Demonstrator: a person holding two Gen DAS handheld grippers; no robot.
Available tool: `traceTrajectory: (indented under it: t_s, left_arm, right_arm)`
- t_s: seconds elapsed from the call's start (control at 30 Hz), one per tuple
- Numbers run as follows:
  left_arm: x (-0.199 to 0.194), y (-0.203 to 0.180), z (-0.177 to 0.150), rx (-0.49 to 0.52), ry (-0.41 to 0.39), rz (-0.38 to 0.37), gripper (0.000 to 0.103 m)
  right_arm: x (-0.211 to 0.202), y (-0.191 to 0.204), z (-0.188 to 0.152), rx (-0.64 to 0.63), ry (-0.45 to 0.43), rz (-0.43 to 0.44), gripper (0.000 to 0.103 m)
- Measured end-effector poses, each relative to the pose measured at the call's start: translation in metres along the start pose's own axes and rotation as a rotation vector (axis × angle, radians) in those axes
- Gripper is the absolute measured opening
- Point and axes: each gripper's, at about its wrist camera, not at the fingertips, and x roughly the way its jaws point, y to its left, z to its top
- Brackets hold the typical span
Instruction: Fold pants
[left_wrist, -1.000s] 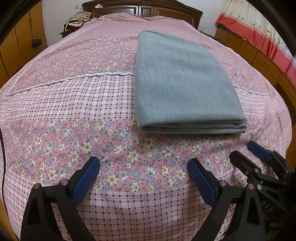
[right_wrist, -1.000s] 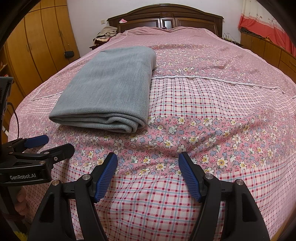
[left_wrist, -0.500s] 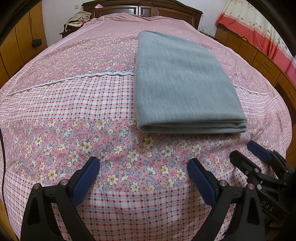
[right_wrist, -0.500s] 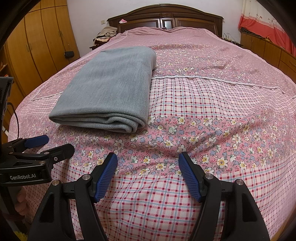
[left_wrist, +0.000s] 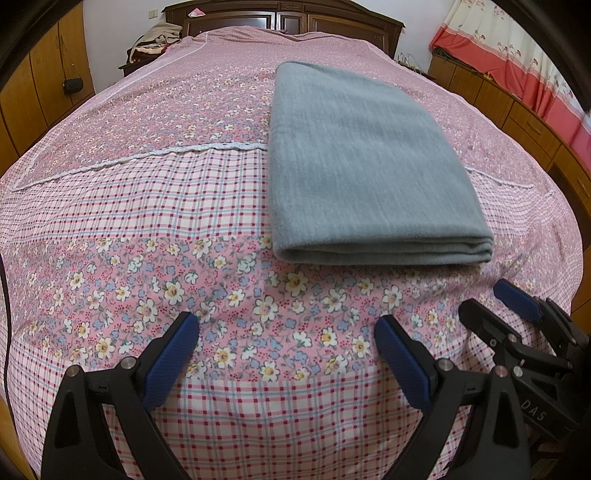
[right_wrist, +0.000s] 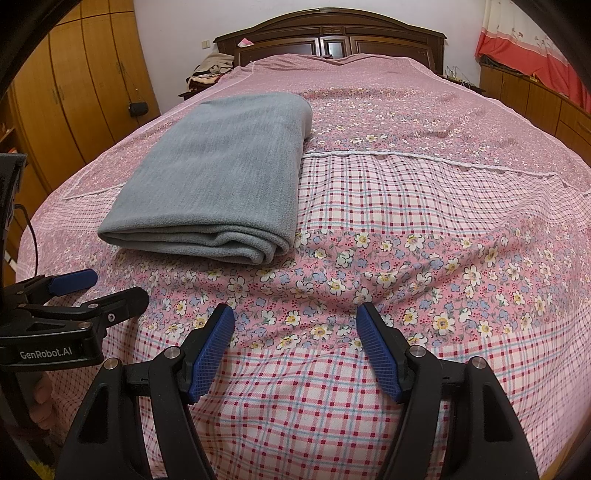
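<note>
The gray pants (left_wrist: 369, 166) lie folded into a flat, layered rectangle on the bed (left_wrist: 147, 221), resting on the pink flowered and checked bedspread with the folded edge facing the near end. The left hand-held gripper (left_wrist: 286, 354) hangs over the bedspread just short of the pants, its blue pads spread apart with nothing between them. The right hand-held gripper (right_wrist: 295, 347) sits beside it, to the right of the pants, jaws likewise standing wide and empty, apart from the cloth of the pants.
</note>
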Motion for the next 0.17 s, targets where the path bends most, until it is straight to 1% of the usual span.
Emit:
traceTrajectory:
  t_s: [0.17]
  left_arm:
    - [0.0000, -0.0003, 0.0000, 0.000, 0.000, 0.000, 0.099]
  right_arm:
    - [0.0000, 0.0000, -0.0002, 0.000, 0.000, 0.000, 0.071]
